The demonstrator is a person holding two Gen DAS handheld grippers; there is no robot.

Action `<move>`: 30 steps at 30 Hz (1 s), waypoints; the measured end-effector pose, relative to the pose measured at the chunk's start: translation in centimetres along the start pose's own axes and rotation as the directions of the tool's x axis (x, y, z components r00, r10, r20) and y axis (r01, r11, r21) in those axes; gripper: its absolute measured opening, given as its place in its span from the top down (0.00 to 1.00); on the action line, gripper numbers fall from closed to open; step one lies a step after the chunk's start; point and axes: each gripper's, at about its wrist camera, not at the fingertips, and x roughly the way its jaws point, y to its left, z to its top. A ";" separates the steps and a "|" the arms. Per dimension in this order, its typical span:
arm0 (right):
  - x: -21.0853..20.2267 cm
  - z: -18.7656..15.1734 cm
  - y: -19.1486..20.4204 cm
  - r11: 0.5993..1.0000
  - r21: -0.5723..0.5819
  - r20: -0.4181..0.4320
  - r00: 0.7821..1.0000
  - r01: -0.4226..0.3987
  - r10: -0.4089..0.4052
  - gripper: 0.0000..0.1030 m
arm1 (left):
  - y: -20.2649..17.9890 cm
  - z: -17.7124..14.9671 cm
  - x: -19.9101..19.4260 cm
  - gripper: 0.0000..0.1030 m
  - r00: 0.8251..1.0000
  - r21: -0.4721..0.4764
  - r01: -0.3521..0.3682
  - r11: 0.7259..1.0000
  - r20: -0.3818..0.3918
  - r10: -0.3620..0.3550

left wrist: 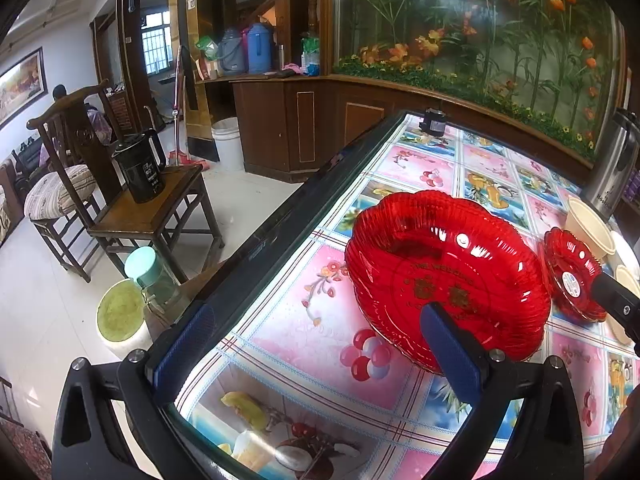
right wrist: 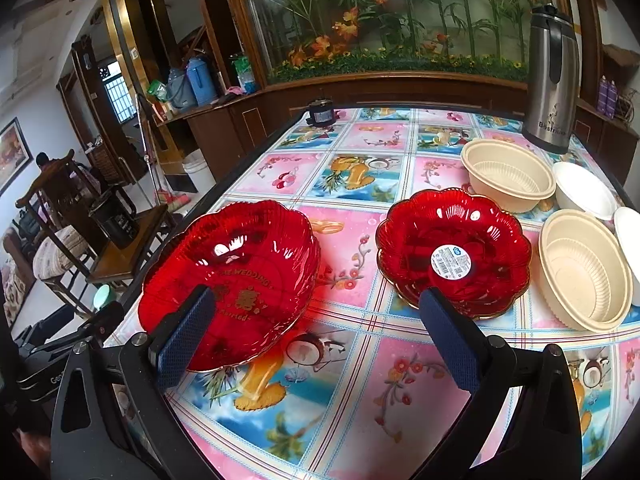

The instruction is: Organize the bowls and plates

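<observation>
Left gripper (left wrist: 316, 354) with jaws spread wide, empty between; right gripper (right wrist: 318, 342) likewise wide, nothing clamped.

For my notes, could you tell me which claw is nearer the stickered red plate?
Right. The right claw hovers just before the stickered red plate; the left claw sits past the bigger plate.

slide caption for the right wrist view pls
Open right gripper faces two red plates beside cream bowls on a floral tablecloth.
</observation>
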 end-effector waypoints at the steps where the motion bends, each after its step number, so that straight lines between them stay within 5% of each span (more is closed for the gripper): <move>1: 0.1 0.0 0.0 1.000 0.005 -0.003 1.000 -0.002 0.002 0.00 | 0.0 0.0 0.0 0.00 1.000 0.001 -0.001 1.000 -0.002 0.001; 11: 0.8 0.4 0.0 1.000 0.008 -0.016 1.000 0.009 -0.009 0.00 | 0.6 0.4 1.1 0.00 1.000 -0.032 0.016 0.999 -0.010 -0.017; 17: 2.0 0.8 0.0 1.000 0.021 -0.058 0.998 0.007 -0.005 0.00 | 1.6 2.2 2.7 0.00 0.992 -0.056 0.078 0.995 -0.096 -0.083; 30: 6.6 1.8 1.0 0.998 0.047 -0.221 0.974 0.048 -0.037 0.04 | 0.3 3.4 8.5 0.01 0.939 -0.057 0.080 0.995 -0.331 -0.094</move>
